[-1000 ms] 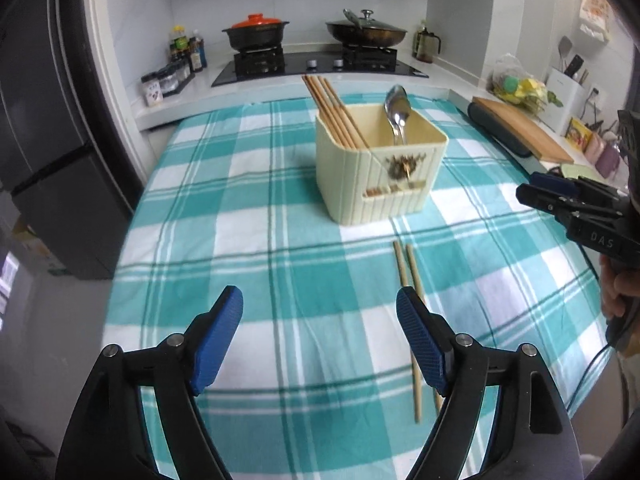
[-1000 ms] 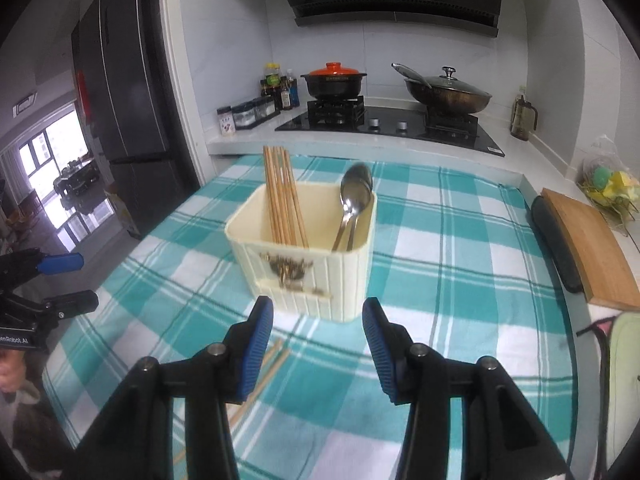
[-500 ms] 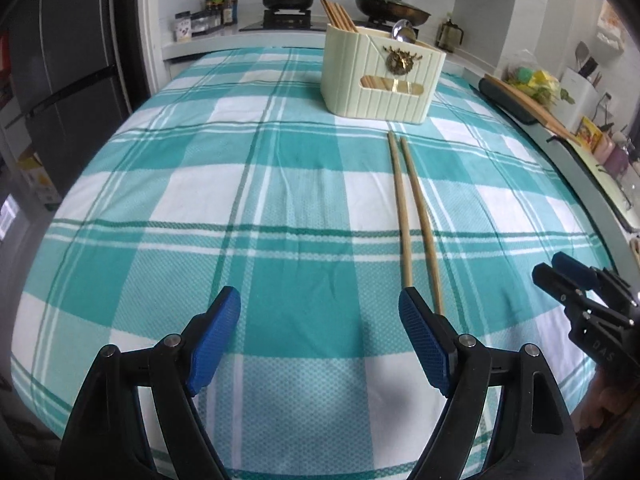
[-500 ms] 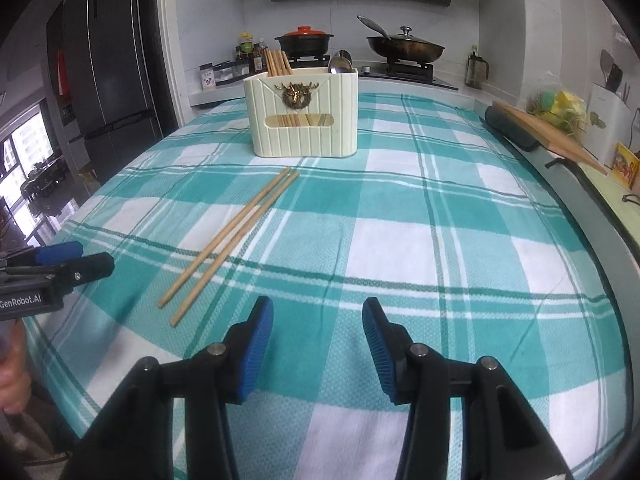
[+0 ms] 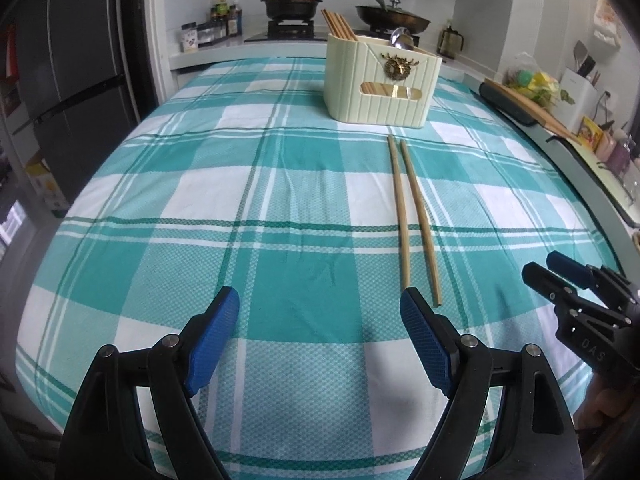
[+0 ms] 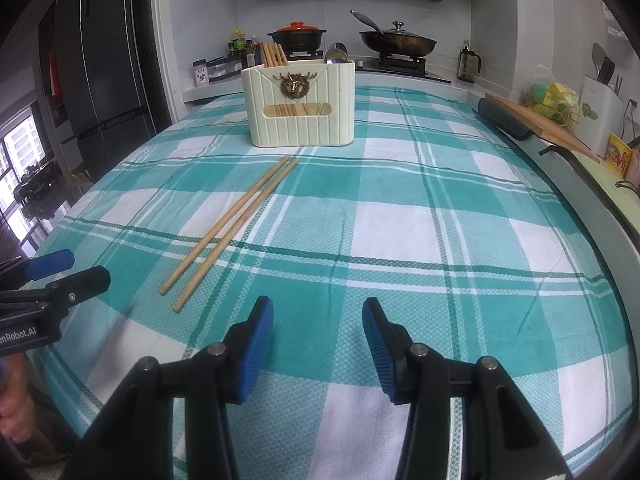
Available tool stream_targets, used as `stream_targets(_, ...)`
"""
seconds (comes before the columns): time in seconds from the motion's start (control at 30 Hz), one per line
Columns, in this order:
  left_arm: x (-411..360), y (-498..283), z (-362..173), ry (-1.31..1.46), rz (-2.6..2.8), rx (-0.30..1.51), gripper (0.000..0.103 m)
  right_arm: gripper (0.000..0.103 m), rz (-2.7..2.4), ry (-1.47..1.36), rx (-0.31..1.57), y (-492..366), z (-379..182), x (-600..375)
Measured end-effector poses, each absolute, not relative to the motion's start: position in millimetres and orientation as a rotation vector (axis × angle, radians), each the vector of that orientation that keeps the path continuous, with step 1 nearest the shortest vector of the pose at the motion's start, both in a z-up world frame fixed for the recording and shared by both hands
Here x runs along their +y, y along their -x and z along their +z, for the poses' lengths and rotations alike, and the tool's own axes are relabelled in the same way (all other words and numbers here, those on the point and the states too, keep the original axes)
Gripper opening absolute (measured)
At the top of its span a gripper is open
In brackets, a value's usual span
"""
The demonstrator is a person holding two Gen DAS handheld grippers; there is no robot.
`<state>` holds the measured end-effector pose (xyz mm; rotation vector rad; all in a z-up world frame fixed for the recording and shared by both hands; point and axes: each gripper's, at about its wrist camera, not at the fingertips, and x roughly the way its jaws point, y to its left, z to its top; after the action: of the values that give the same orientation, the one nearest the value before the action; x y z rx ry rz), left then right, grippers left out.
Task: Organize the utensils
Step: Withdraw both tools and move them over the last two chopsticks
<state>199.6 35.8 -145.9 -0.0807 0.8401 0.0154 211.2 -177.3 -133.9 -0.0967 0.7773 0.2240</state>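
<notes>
Two wooden chopsticks [image 5: 412, 216] lie side by side on the teal checked tablecloth [image 5: 280, 200], in front of a cream utensil holder [image 5: 380, 80] that holds several chopsticks and a metal spoon. They also show in the right wrist view [image 6: 236, 224], with the holder [image 6: 300, 108] behind them. My left gripper [image 5: 320, 336] is open and empty, low over the cloth, its right pad just short of the chopsticks' near ends. My right gripper [image 6: 318, 348] is open and empty, to the right of the chopsticks.
A stove with a black pot with an orange lid [image 6: 296, 38] and a lidded wok [image 6: 396, 42] stands behind the table. A cutting board [image 6: 540, 124] lies on the right counter. A dark fridge [image 5: 68, 80] stands at the left.
Both grippers have pulled back from the holder and dropped low over the near part of the table. The two chopsticks on the cloth have stayed in place.
</notes>
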Motion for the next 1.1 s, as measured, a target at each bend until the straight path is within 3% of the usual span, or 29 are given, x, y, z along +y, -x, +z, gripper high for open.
stream_targets(0.93,58.4,-209.7,-162.7,0.131,0.085,0.860,0.084,0.048,0.197,0.165,0.832,-229.2,-143.8,-160.1)
stream_targets(1.1,61.5,-209.4,-162.2,0.140,0.096,0.858,0.084,0.041,0.295,0.122,0.823,-251.0,-131.6,-143.5)
